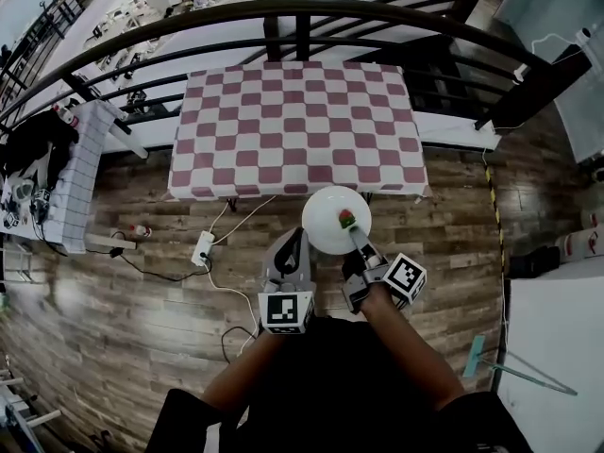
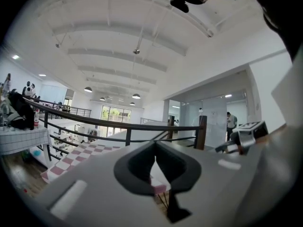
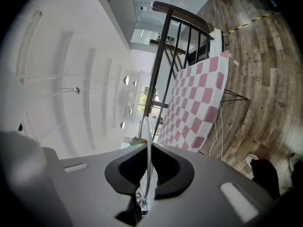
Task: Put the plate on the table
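Note:
A white plate (image 1: 330, 217) is held in the air over the wood floor, just short of the near edge of the table with the red-and-white checked cloth (image 1: 297, 125). My right gripper (image 1: 356, 242) is shut on the plate's near rim. On the plate lies a small red and green item (image 1: 346, 220). In the right gripper view the plate (image 3: 147, 141) shows edge-on as a thin white line between the pads, with the table (image 3: 199, 103) beyond. My left gripper (image 1: 292, 250) is shut and empty, to the left of the plate; its tips (image 2: 155, 150) meet.
A black metal railing (image 1: 302, 12) curves behind the table. A side table with a white cloth and clutter (image 1: 57, 173) stands at the left. A power strip (image 1: 202, 249) and cables lie on the floor near the table's front left. A white surface (image 1: 557, 347) is at the right.

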Motion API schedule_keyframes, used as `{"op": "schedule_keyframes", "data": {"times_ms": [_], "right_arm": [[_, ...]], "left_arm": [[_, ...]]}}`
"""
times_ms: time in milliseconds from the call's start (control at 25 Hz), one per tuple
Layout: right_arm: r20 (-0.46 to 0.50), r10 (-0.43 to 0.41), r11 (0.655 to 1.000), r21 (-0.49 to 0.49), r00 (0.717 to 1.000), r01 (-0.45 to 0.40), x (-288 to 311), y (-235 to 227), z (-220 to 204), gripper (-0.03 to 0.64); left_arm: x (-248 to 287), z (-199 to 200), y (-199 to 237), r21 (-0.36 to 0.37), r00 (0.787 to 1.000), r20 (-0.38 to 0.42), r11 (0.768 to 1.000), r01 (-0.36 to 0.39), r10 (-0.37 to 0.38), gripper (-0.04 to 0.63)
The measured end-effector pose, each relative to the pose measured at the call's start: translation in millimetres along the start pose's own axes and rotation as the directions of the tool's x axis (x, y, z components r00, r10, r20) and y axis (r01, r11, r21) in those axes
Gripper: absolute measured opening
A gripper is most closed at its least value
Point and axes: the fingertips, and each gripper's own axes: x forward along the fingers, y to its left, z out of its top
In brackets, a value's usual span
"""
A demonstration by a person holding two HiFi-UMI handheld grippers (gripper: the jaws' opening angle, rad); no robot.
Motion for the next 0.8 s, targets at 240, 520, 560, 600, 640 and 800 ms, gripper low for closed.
{"op": "schedule_keyframes", "data": {"times_ms": [240, 520, 560, 600, 640, 800], "right_arm": [[0.022, -0.061, 0.998, -0.016, 0.998, 0.061, 58, 14, 22, 0.017], [0.017, -0.097, 0.995, -0.027, 0.995, 0.098, 115, 26, 26, 0.017], [0.015, -0.11, 0.993, -0.03, 0.994, 0.11, 121, 26, 25, 0.017], [0.014, -0.124, 0.992, -0.035, 0.992, 0.124, 128, 25, 24, 0.017], [0.014, -0.137, 0.99, -0.039, 0.99, 0.138, 134, 25, 23, 0.017], [0.011, -0.15, 0.988, -0.031, 0.989, 0.151, 157, 28, 17, 0.017]], "left_arm": [[56, 23, 49, -0.001, 0.999, 0.02, 0.999, 0.034, -0.034, 0.01], [89, 51, 97, -0.028, 0.998, 0.048, 0.998, 0.05, -0.048, 0.01], [91, 53, 102, -0.029, 0.998, 0.047, 0.998, 0.053, -0.052, 0.009], [94, 54, 107, -0.03, 0.997, 0.046, 0.998, 0.057, -0.056, 0.01], [97, 55, 113, -0.029, 0.997, 0.044, 0.998, 0.06, -0.059, 0.01], [107, 54, 131, -0.038, 0.997, 0.04, 0.997, 0.068, -0.066, 0.01]]}}
